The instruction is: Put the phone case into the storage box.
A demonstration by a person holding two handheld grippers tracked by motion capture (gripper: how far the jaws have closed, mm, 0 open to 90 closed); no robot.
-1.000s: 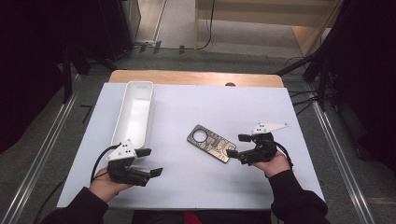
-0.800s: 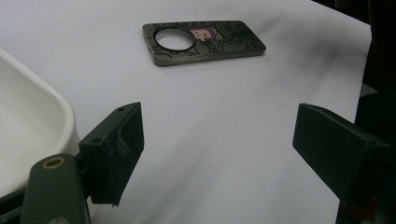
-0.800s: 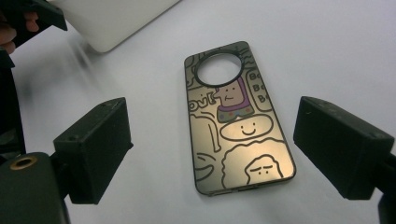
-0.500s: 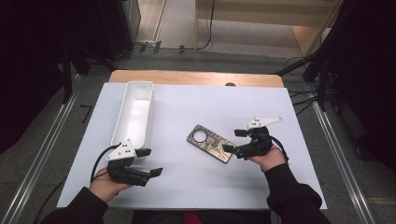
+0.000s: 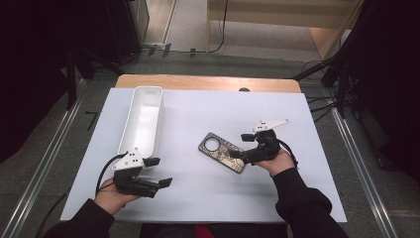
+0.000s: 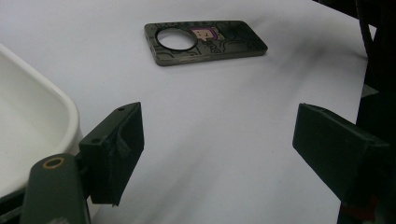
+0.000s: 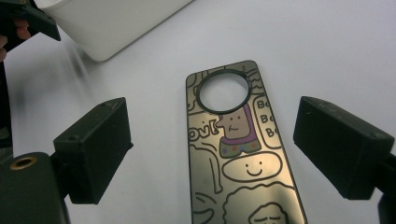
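A flat dark door-hanger tag (image 5: 222,151) with a round hole and cartoon faces lies on the white table, right of centre. My right gripper (image 5: 238,145) is open at the tag's near right end, one jaw on each side of it. In the right gripper view the tag (image 7: 238,154) runs up between the wide-apart jaws of the right gripper (image 7: 217,140), hole end farthest away. My left gripper (image 5: 161,171) rests open at the near left with nothing in it. From the left gripper (image 6: 219,140) the tag (image 6: 205,41) lies well ahead.
A long white tray (image 5: 143,116) stands at the left, just beyond my left gripper, with its corner (image 6: 32,126) close to the left jaw. The white tabletop (image 5: 198,114) ends in a wooden strip (image 5: 208,83) at the back, and metal rails run along both sides.
My right gripper has moved left, toward the tag, and now straddles its near end. The left gripper and the tag have stayed put.
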